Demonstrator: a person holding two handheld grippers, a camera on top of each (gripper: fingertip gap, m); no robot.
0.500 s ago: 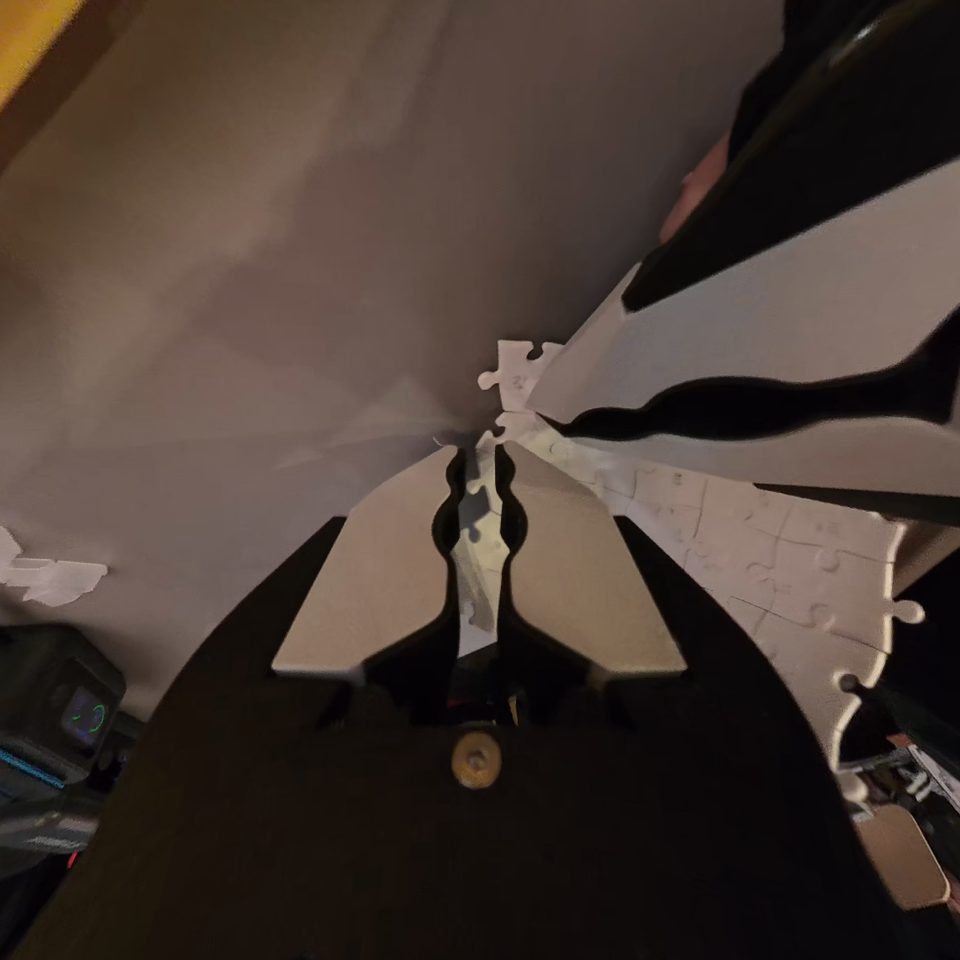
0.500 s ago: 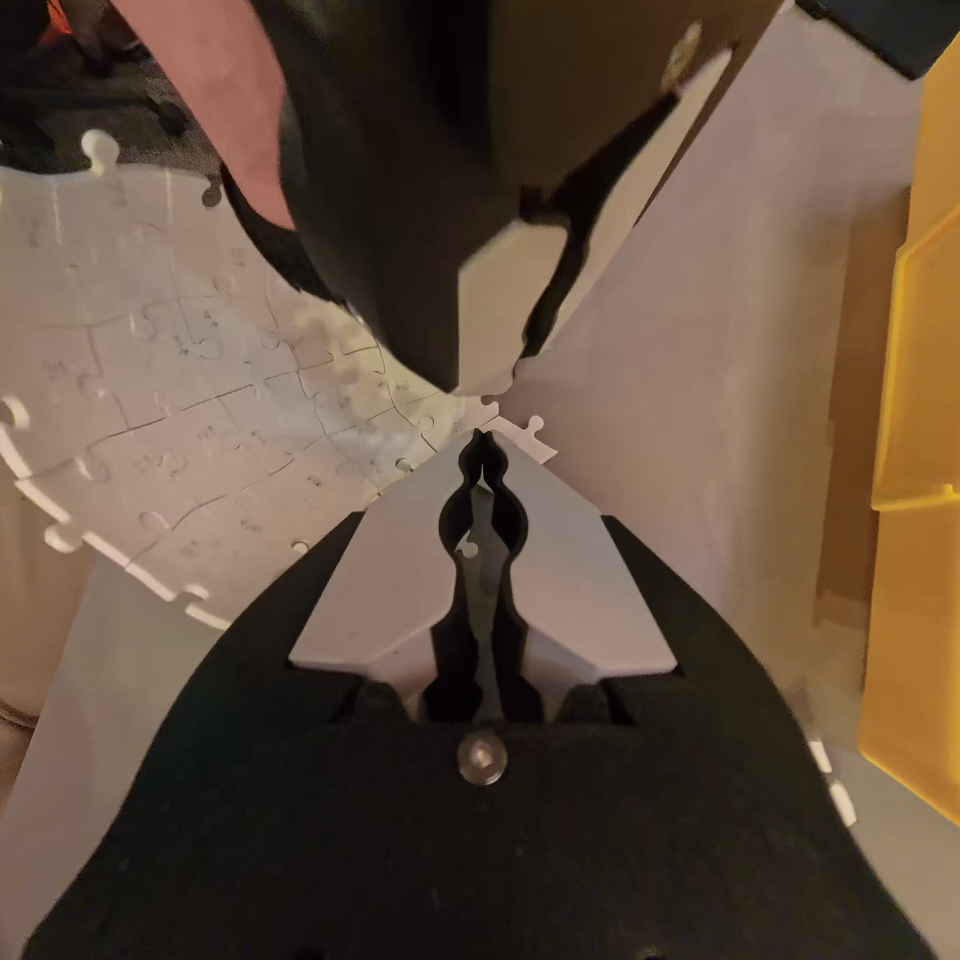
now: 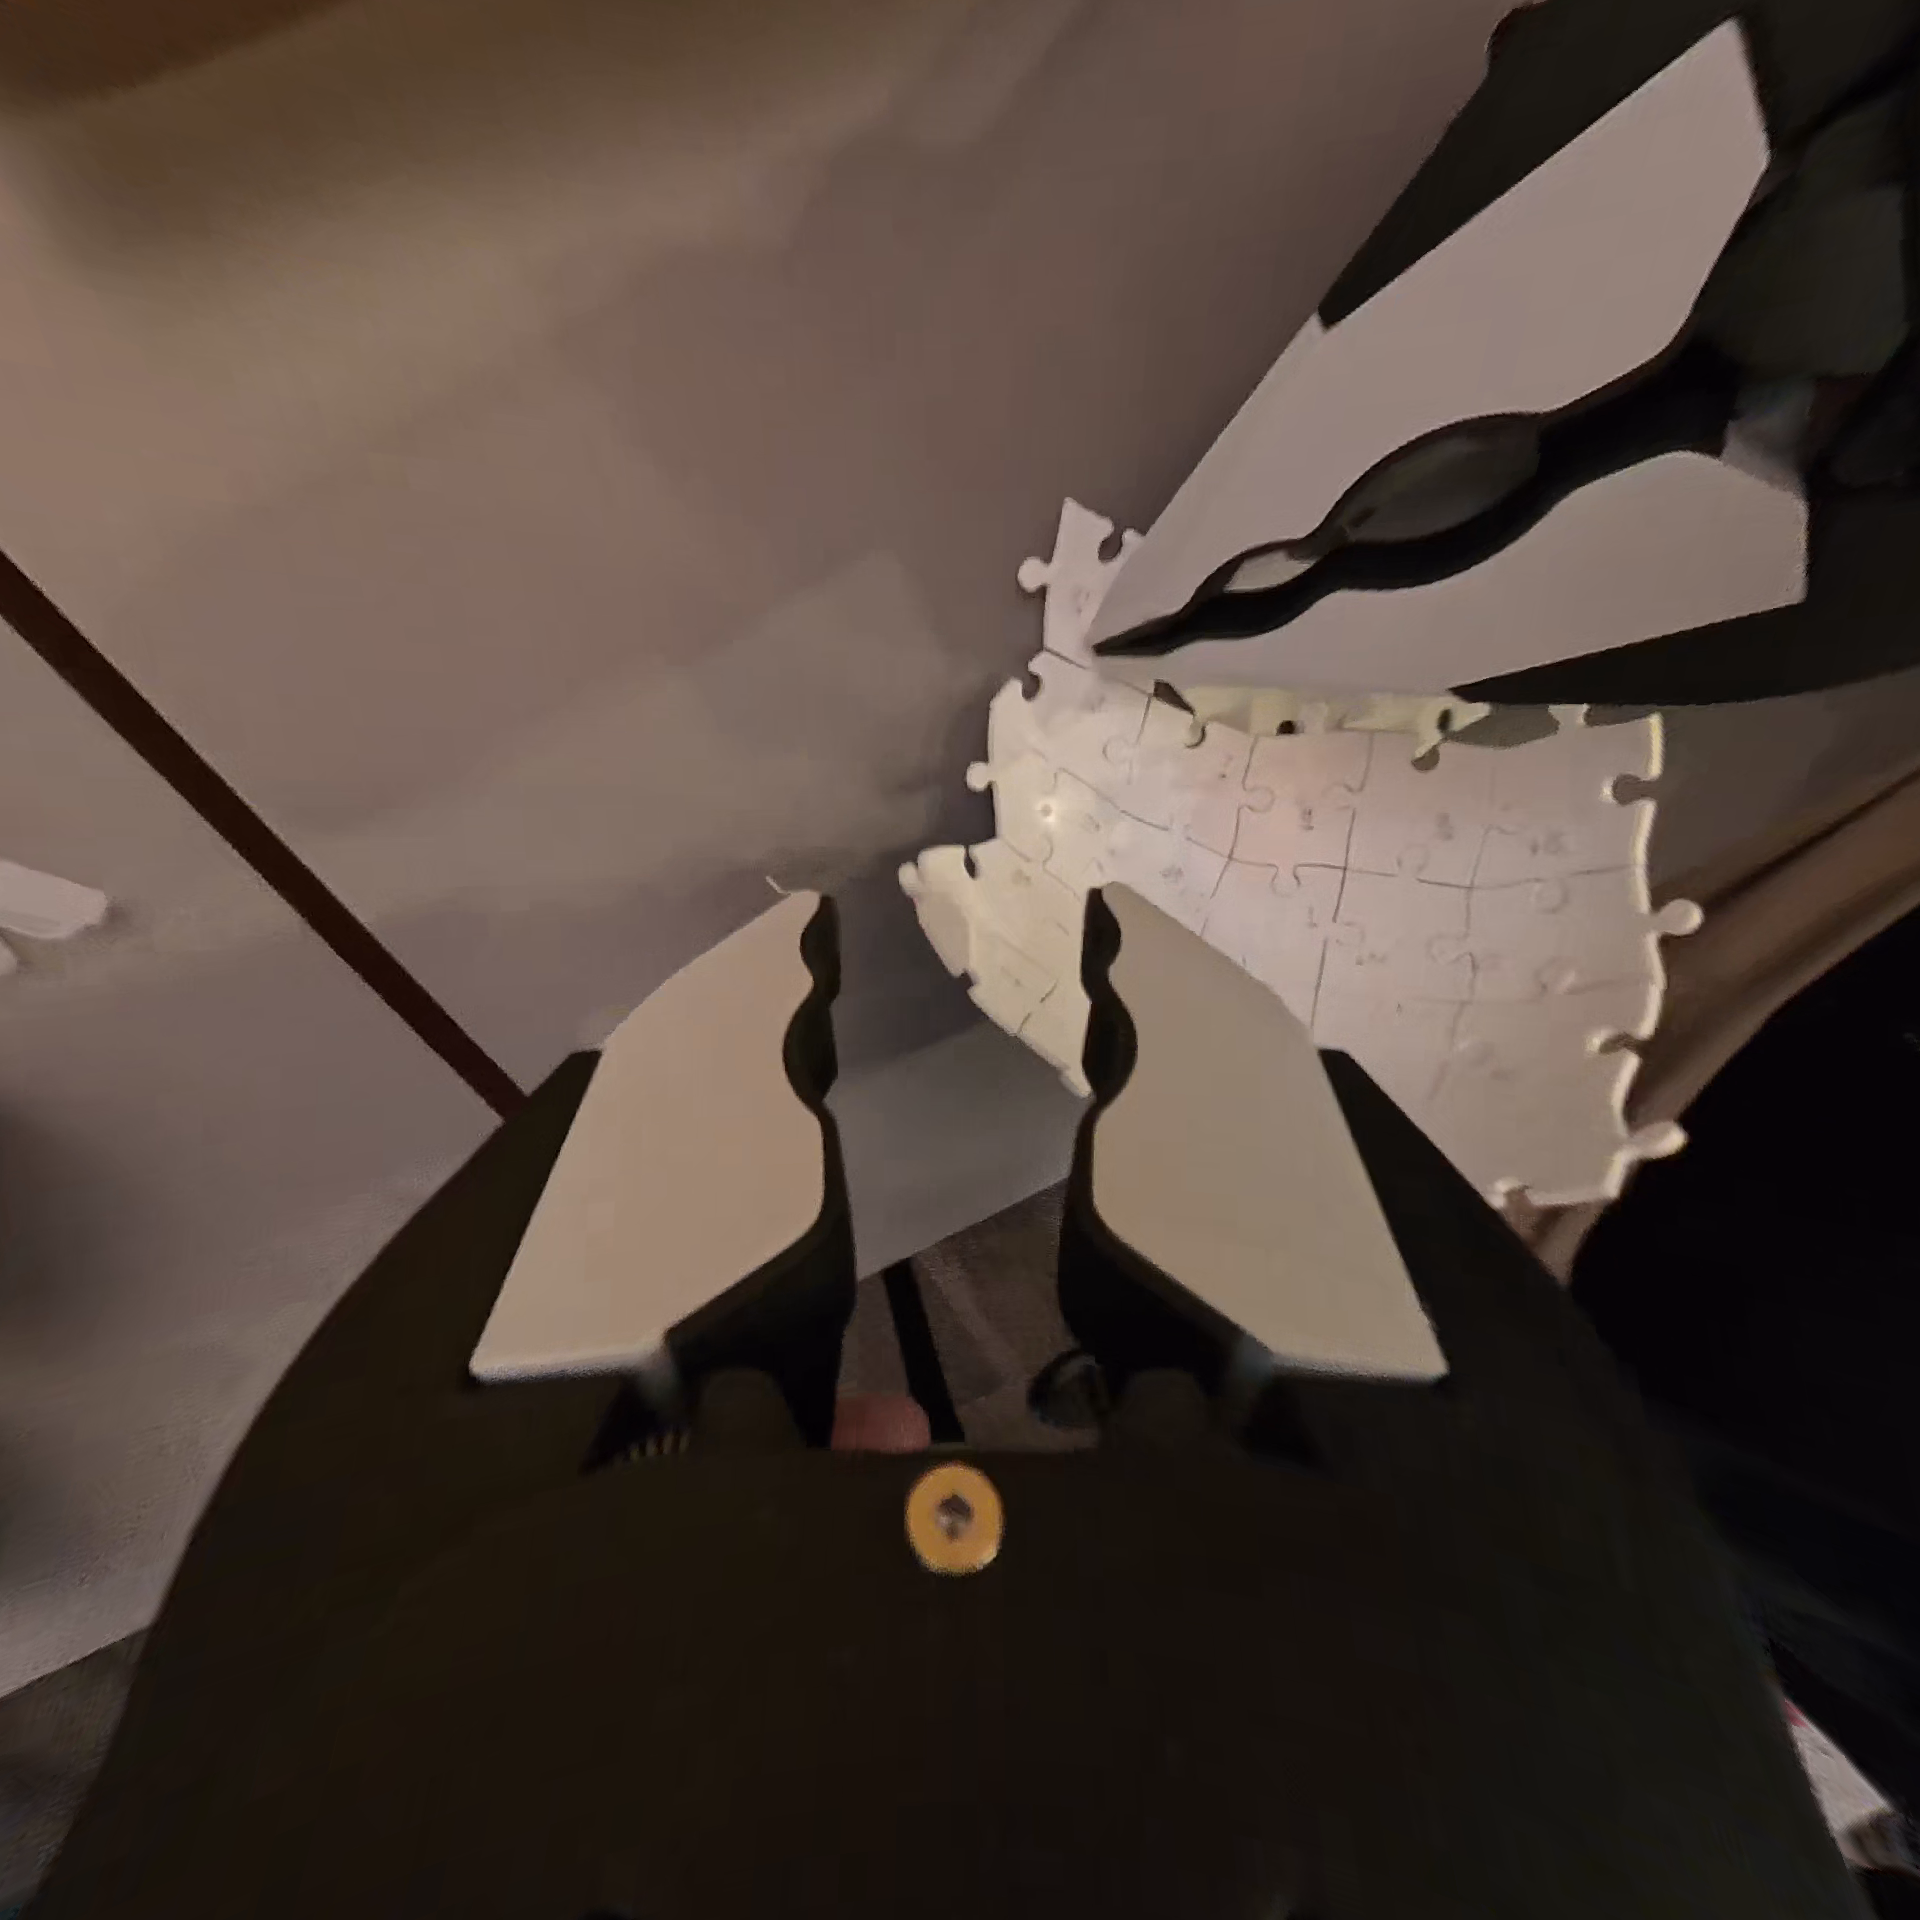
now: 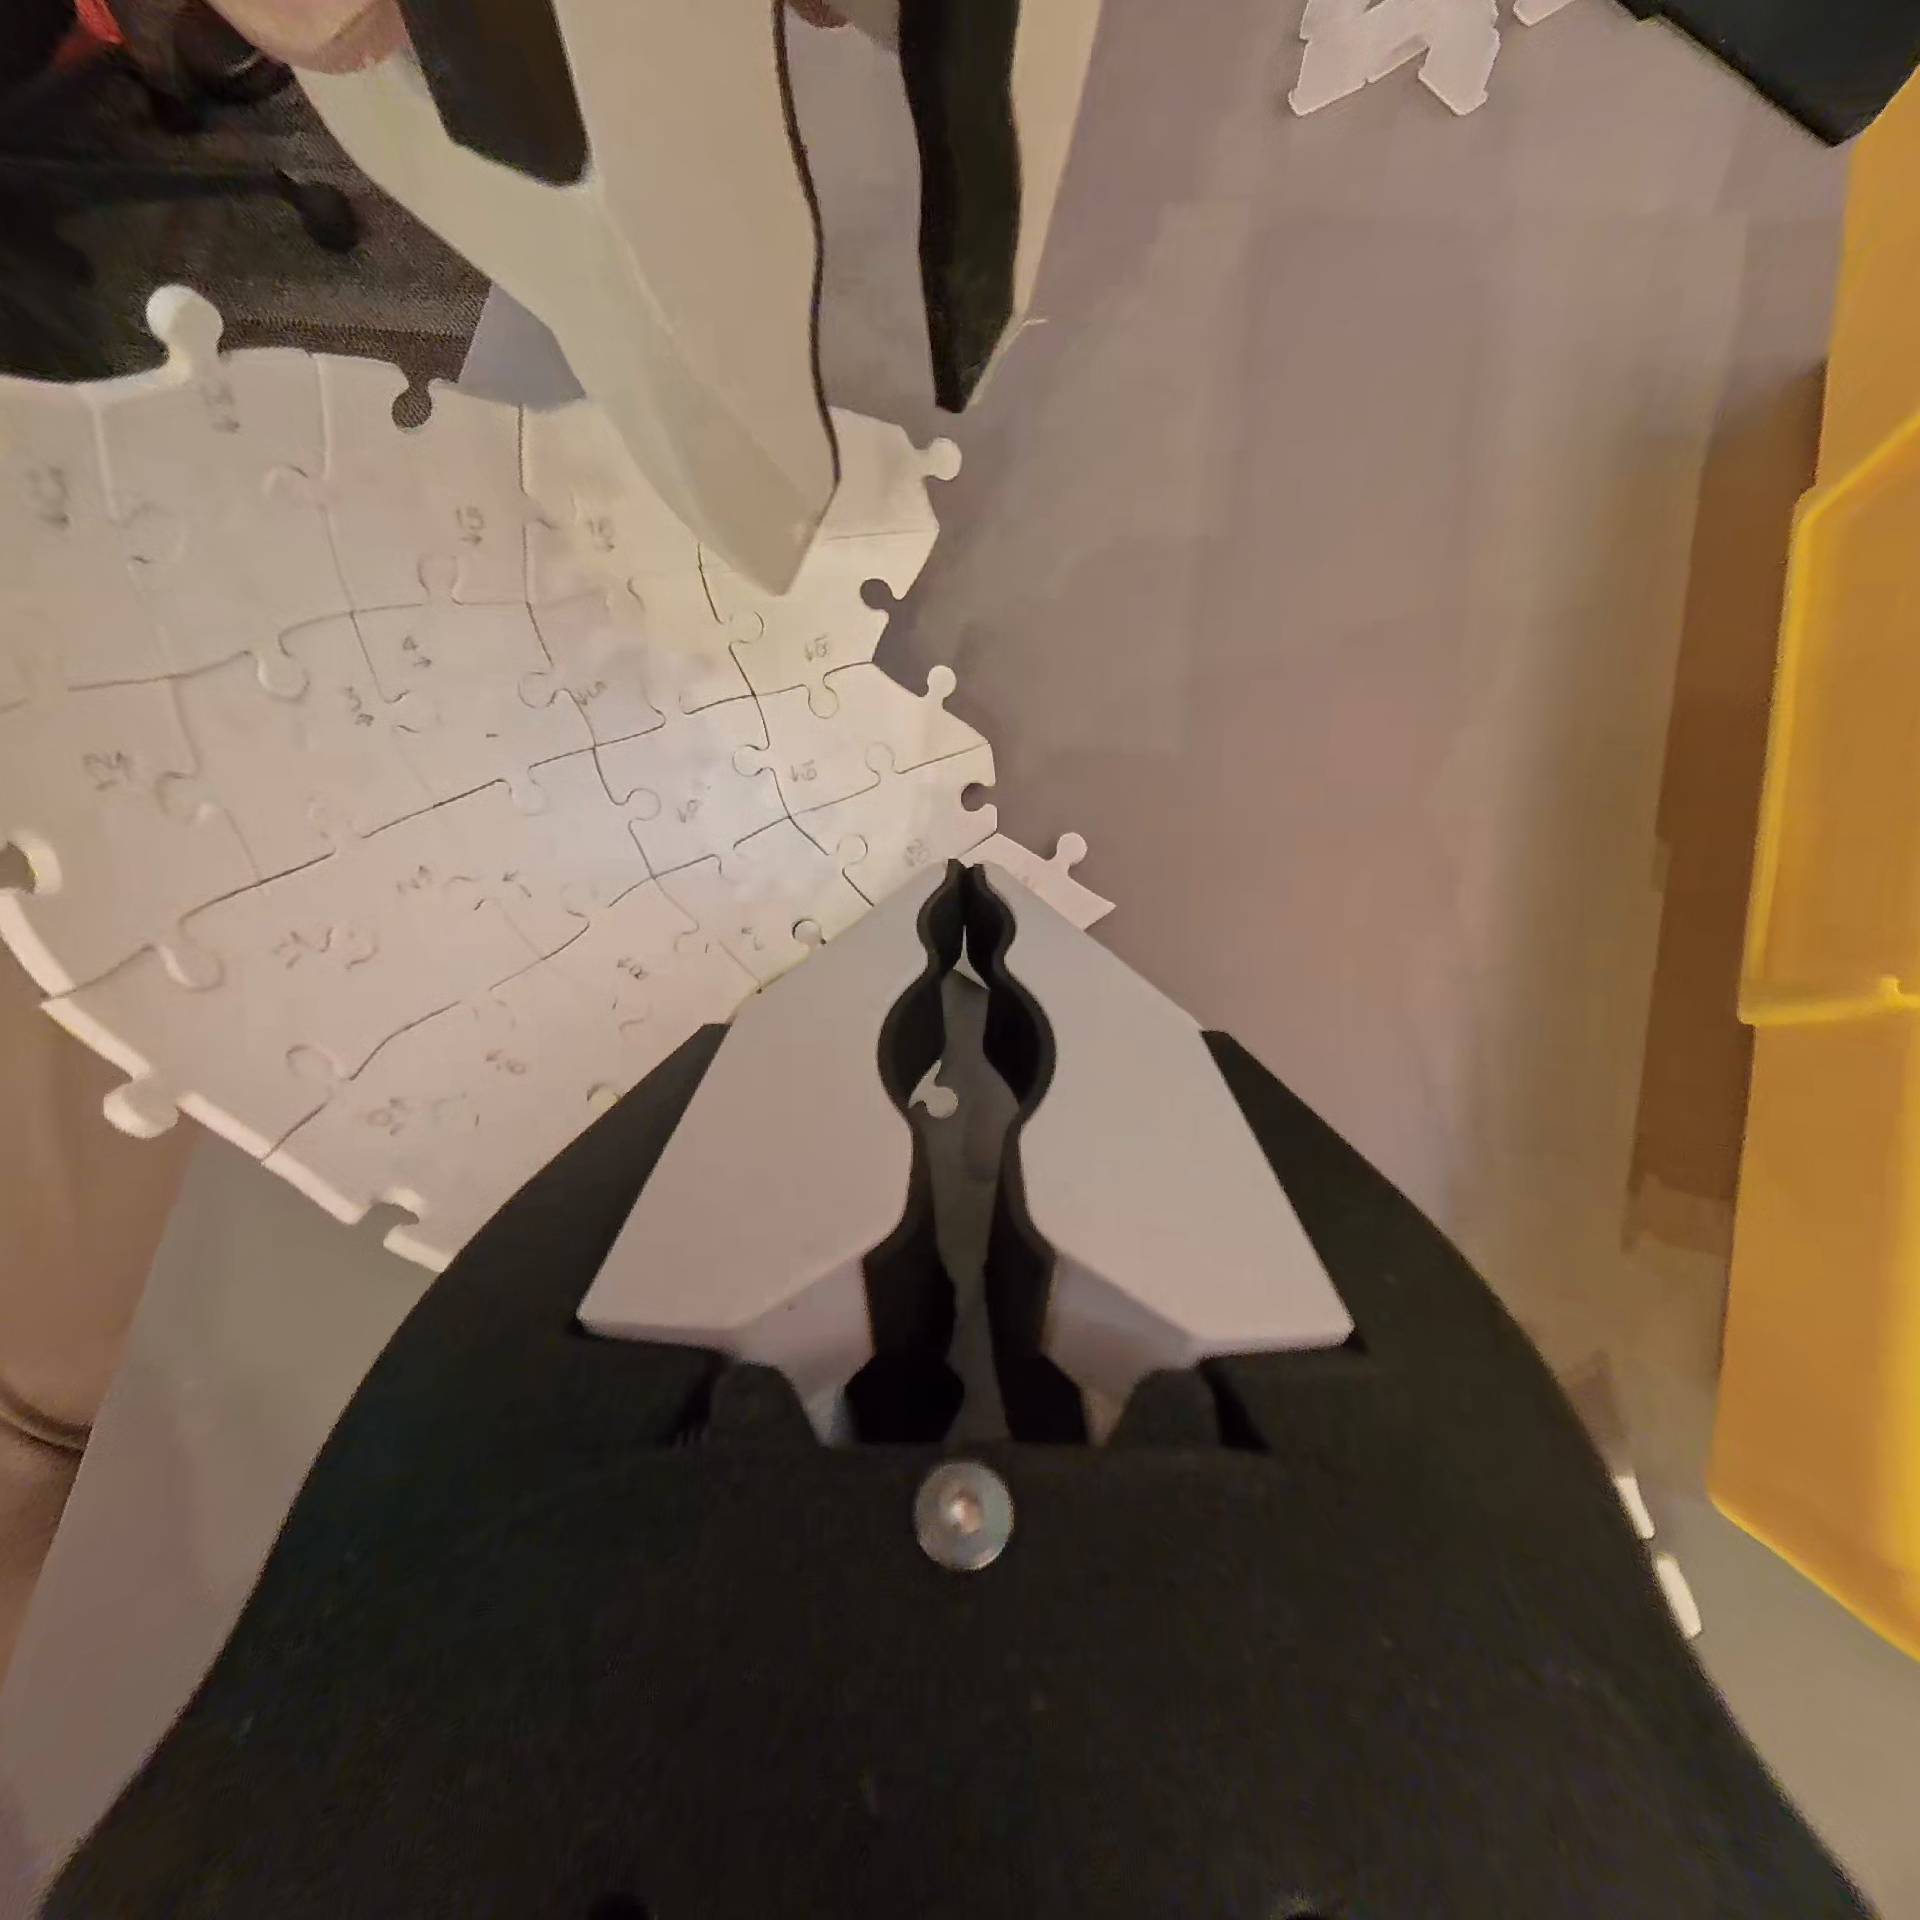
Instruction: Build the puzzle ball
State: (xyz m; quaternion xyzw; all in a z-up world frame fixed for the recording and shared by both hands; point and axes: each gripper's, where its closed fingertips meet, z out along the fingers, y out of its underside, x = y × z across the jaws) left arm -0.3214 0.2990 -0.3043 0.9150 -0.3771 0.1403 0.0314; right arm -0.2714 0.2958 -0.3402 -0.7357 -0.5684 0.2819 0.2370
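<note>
The part-built puzzle ball is a curved white shell of joined pieces [image 3: 1351, 883], also in the right wrist view [image 4: 416, 779]. My right gripper [image 4: 961, 873] is shut on a single white puzzle piece [image 4: 1055, 883] that touches the shell's edge. In the left wrist view this gripper [image 3: 1101, 644] comes in from the upper right with the piece [image 3: 1075, 566] at the shell's top left corner. My left gripper [image 3: 956, 904] is open and empty, just left of the shell. It hangs over the shell's far edge in the right wrist view [image 4: 873, 488].
A yellow bin [image 4: 1818, 935] stands to the right of the grey table [image 4: 1351, 623]. Loose white pieces lie at the far side [image 4: 1392, 62] and at the left [image 3: 42, 904]. A dark seam [image 3: 260, 842] crosses the surface. The shell reaches past the table edge. My right fingertips sit around 7 centimeters from my left ones.
My left gripper has opened, let go of the shell's edge and pulled back from it. My right gripper stays shut on the piece at the shell's edge.
</note>
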